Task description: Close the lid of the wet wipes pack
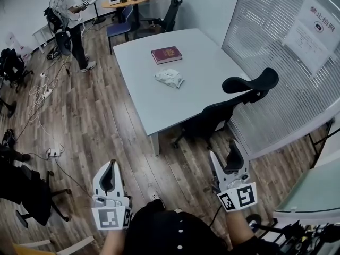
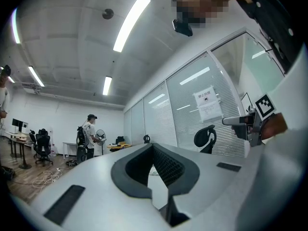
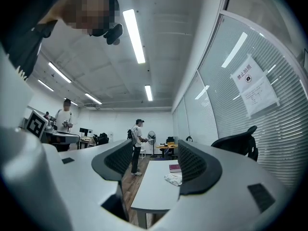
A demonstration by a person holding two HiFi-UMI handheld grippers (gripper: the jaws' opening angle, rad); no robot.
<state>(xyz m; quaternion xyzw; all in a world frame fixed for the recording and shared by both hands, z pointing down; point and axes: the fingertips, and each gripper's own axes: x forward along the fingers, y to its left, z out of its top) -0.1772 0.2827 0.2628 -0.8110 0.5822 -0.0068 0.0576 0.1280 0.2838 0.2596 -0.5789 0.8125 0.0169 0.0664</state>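
Note:
The wet wipes pack (image 1: 169, 78) is a crumpled white packet near the middle of the grey table (image 1: 154, 105); whether its lid is up is too small to tell. In the right gripper view the pack (image 3: 173, 179) shows far off between the jaws, on the table (image 3: 147, 191). Both grippers are held low by my body, well short of the table. My left gripper (image 1: 112, 164) (image 2: 153, 150) is shut, its pads meeting at the tips with nothing between them. My right gripper (image 1: 221, 149) (image 3: 149, 159) stands open and empty.
A dark red book (image 1: 166, 54) (image 3: 175, 168) lies beyond the pack. A black office chair (image 1: 239, 97) stands at the table's right side, by the blind-covered glass wall (image 1: 281, 57). A person (image 1: 69, 15) stands at the back left. Cables (image 1: 42, 94) lie on the wooden floor.

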